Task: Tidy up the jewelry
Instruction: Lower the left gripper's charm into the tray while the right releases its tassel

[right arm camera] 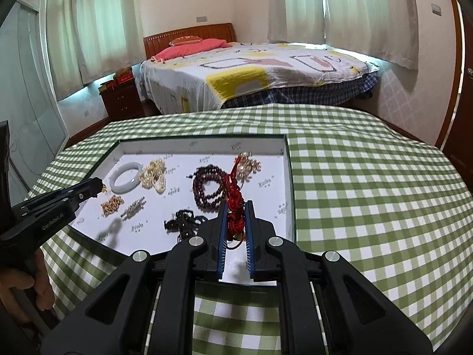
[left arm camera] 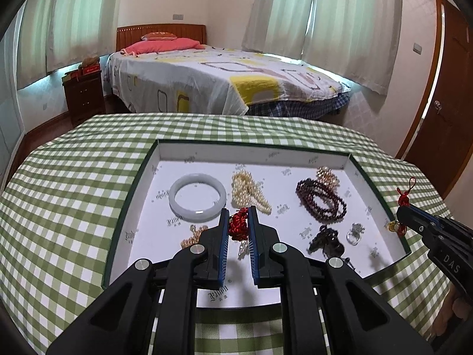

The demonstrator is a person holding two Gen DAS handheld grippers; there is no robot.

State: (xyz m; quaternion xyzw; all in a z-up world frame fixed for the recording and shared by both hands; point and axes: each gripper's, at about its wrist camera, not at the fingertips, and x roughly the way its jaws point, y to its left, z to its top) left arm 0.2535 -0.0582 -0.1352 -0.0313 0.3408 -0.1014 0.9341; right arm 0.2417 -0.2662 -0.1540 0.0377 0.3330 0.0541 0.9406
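Beyond the jaws, a glossy smooth jade-like bangle is lying in a matt paper tray; checked cloth is covering the bench.

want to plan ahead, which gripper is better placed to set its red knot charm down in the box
Left. The left gripper holds its red knot charm over the box floor; the right gripper holds its own at the box's edge.

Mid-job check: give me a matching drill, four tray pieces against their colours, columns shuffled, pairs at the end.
Items:
1. bangle
2. pearl strand
3. beaded bracelet
4. knotted cord in the left tool

Colours:
A. bright red
B. pale milky white
C. dark maroon
D. cream

Pairs: 1-B, 2-D, 3-C, 4-A
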